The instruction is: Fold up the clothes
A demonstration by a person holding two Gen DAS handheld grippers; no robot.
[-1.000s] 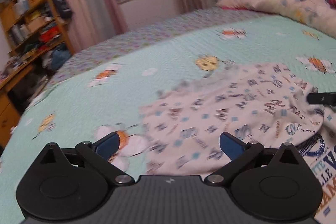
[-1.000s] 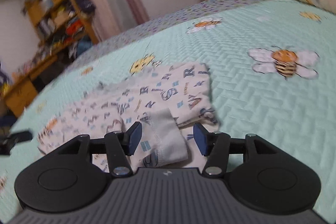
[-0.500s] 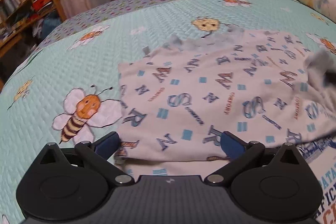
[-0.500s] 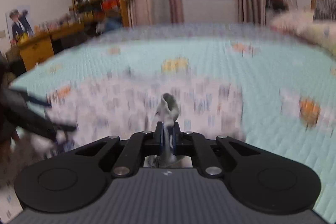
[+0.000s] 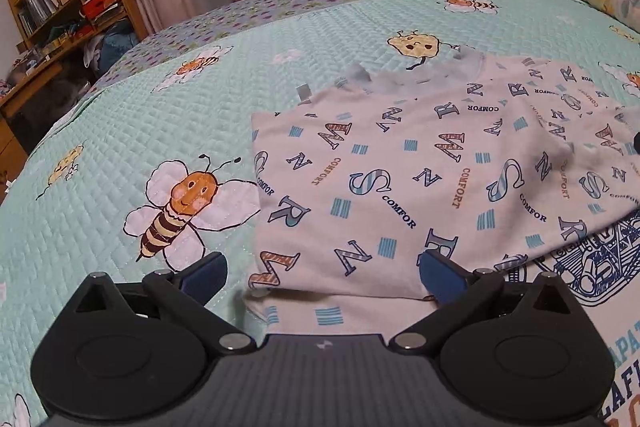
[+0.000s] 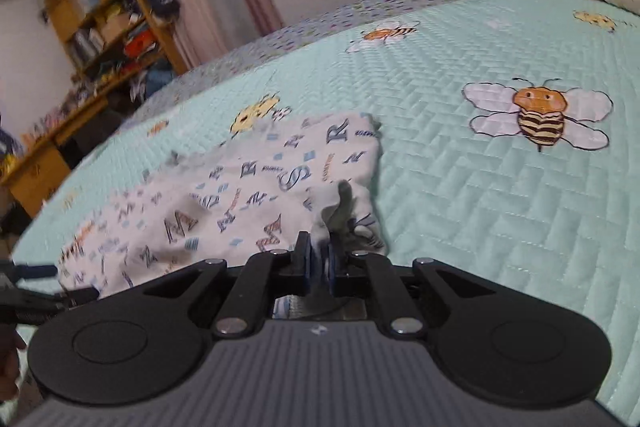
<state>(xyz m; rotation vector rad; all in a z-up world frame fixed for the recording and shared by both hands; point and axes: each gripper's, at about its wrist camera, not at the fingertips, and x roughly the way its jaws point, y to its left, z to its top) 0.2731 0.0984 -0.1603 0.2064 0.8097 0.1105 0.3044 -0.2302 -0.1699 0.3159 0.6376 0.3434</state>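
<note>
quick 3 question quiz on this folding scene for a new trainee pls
1. True or false: the left gripper is shut on the letter-print garment.
2. What does the right gripper hold?
A. a pillow
B. a fold of the letter-print garment
C. nothing
3. What insect is drawn on the bedspread?

Key:
1. False; its jaws stand wide apart at the garment's near edge.
2. B
3. A bee
</note>
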